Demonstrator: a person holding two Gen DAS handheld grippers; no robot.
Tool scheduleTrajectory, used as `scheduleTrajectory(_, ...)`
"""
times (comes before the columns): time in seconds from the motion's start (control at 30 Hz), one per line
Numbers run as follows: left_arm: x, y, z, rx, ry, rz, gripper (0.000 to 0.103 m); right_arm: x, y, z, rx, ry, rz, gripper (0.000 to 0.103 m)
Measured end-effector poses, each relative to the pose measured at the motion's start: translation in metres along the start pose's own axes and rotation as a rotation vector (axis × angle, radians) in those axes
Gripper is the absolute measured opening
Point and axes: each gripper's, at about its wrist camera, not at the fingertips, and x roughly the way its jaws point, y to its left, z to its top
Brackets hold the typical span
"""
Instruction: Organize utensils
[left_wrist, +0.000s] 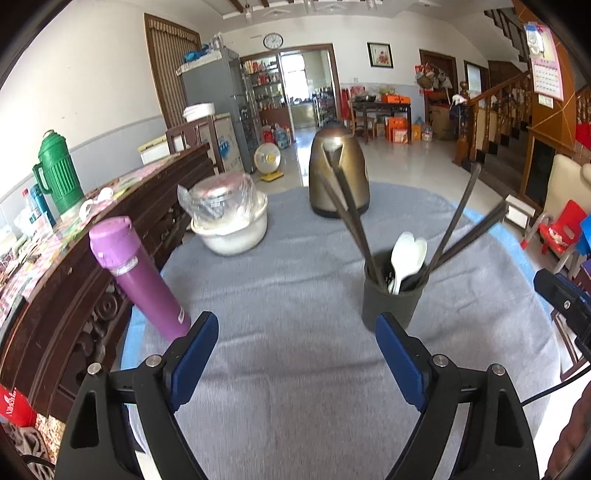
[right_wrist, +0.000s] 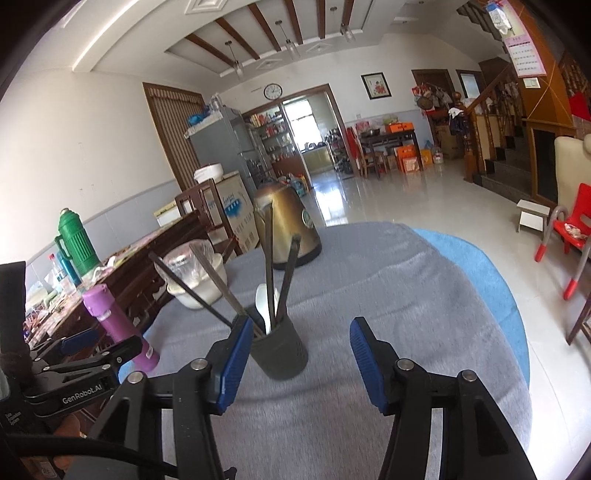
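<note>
A dark utensil cup (left_wrist: 390, 297) stands on the grey cloth. It holds several dark chopsticks (left_wrist: 351, 218) and white spoons (left_wrist: 406, 254). The cup also shows in the right wrist view (right_wrist: 280, 354), with chopsticks (right_wrist: 269, 266) and a white spoon (right_wrist: 264, 306) in it. My left gripper (left_wrist: 295, 332) is open and empty, low over the cloth, with the cup just beyond its right finger. My right gripper (right_wrist: 301, 339) is open and empty, with the cup just behind its left finger. The left gripper also appears at the left edge of the right wrist view (right_wrist: 85, 350).
A purple bottle (left_wrist: 138, 277) stands at the table's left edge. A white bowl with a plastic-wrapped lid (left_wrist: 229, 218) and a bronze kettle (left_wrist: 338, 171) stand at the back. A dark wooden sideboard (left_wrist: 92, 240) runs along the left. Red chairs (right_wrist: 569, 229) stand to the right.
</note>
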Motion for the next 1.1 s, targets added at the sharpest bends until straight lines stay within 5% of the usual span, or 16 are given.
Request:
scheduleTrajectory(0.5,0.006,0.006,-0.047,-0.033,0.119,0.037,0.087,-0.002,0.014,-0.033,-0.044,0.132,0.004,0.059)
scheduleTrajectory(1.1,0.005,0.007,-0.055,-0.038,0.150,0.077,0.087,-0.005,0.019,-0.049,-0.024,0.213,0.018,0.059)
